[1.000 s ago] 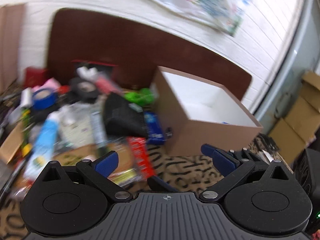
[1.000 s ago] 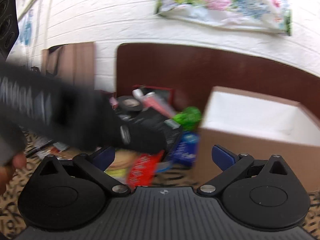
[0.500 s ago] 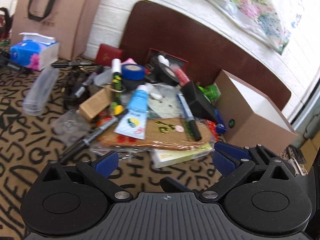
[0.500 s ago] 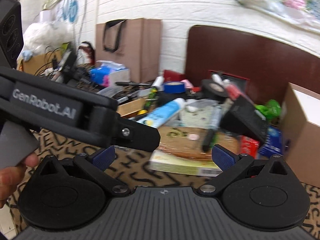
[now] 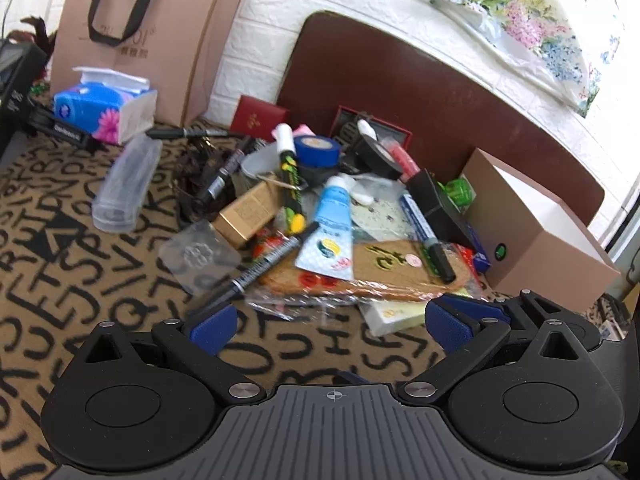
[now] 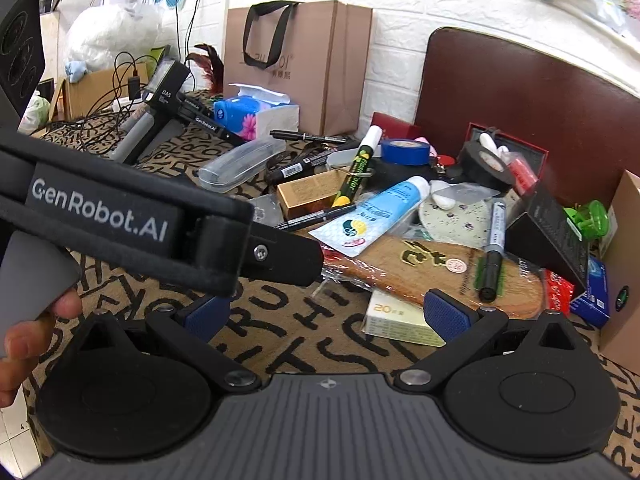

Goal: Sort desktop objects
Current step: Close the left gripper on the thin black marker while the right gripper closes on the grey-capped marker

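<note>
We hold both tools low at the near edge of the desk [image 5: 80,280], left gripper [image 5: 332,320] and right gripper [image 6: 326,314] with jaws spread wide and empty, ready to choose. Ahead at twelve o'clock lies the heap: a blue tube [image 5: 330,232], then markers. The open box [image 5: 536,236] waits at two o'clock, probably for sorted items.

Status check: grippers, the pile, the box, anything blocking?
Left gripper and right gripper open, empty. Pile unsorted beside the cardboard box. Left gripper crosses the right wrist view, ahead of the pile.
</note>
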Demonstrator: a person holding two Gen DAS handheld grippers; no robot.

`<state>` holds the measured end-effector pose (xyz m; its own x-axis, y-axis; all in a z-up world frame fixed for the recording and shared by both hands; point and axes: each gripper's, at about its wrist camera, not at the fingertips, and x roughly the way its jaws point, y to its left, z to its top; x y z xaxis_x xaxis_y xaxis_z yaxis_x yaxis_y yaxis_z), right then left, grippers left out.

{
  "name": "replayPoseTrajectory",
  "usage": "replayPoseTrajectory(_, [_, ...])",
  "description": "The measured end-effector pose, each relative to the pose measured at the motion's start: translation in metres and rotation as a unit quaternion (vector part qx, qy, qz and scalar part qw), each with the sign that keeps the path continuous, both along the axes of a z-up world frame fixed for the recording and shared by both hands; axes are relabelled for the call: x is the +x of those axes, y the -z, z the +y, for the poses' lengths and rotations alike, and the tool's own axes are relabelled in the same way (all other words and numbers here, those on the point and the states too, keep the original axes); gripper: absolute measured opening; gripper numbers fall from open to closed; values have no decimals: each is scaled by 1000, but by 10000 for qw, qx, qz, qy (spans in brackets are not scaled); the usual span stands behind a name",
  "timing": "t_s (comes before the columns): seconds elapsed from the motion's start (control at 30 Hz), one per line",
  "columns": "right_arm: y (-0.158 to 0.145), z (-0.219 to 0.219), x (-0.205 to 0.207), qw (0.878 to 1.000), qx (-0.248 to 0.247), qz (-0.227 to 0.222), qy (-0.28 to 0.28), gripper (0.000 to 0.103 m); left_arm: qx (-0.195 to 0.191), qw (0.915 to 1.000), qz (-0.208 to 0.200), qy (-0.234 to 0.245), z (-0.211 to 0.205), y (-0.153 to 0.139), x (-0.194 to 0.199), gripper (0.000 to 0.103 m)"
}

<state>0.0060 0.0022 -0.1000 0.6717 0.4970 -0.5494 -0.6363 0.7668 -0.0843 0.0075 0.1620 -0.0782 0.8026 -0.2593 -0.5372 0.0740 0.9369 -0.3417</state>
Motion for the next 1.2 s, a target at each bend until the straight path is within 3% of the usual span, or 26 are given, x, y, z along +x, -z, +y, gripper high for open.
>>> replayPoseTrajectory(0.2, [9,14,7,9998,-63,202,-30,103,-114,9995,109,-259,23,8,1,103])
replayPoseTrajectory(0.6, [14,22,2,9996,-159,229,-107,102,244,9987,144,-424,44,17,-6,103])
replayPoseTrajectory(0.97, [17,31,12,9993,10,259,-269,100,482,9980,301,-294,52,21,31,103])
replayPoseTrajectory(1.2, [19,41,21,9988,-20,264,-415,86,763,9952,603,59,50,30,62,84])
